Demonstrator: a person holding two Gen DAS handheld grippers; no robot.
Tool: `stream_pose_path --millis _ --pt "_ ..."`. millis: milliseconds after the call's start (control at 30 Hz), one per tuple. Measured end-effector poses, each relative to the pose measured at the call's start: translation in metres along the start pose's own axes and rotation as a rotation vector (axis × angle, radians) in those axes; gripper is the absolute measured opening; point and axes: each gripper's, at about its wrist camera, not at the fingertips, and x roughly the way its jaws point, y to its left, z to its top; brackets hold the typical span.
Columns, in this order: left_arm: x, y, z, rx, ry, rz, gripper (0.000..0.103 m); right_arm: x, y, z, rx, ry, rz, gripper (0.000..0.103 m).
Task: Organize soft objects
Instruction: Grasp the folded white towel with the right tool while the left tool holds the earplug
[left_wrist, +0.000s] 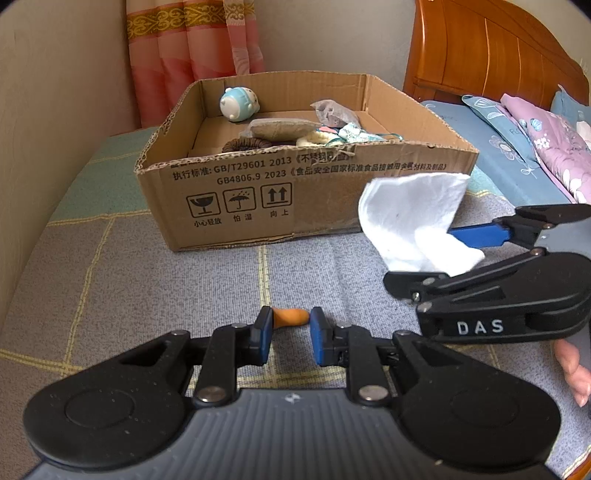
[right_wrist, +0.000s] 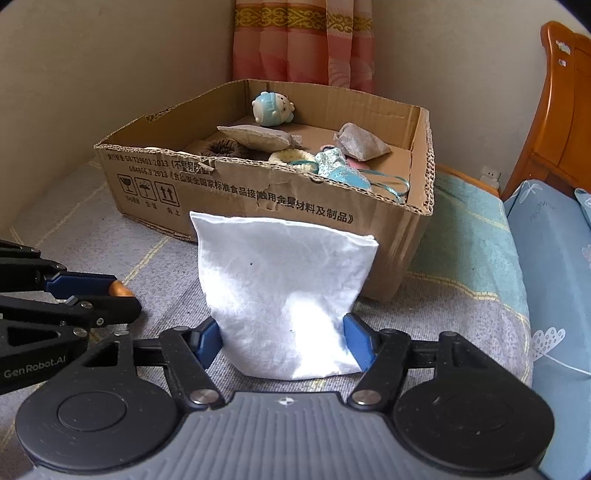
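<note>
Covering the scene's floor, a grey checked bedspread carries a cardboard box with its top open. Inside the box lie a blue-capped toy, a flat beige pouch, a grey sachet, a brown knit ring and a blue trinket. Just in front of the box, the right gripper holds a white pouch upright, its blue fingers pinching the pouch's lower sides. Beside it, the left gripper is near the bedspread, its pads pinching the ends of a small orange piece. Part of a hand shows at the edge.
</note>
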Motion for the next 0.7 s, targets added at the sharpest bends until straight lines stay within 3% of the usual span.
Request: stream_pose_path --millis 100,300,700 --pt "0.000 0.000 0.000 0.000 0.000 0.003 0.020 0.002 -0.001 0.003 0.016 0.000 0.022 0.092" --pt "0.000 0.000 0.000 -0.001 0.000 0.002 0.020 0.006 0.000 0.009 0.032 -0.004 0.009 0.093" --pt "-0.001 0.001 0.000 -0.007 0.004 -0.003 0.020 -0.001 0.009 0.003 -0.063 -0.015 -0.025 0.048"
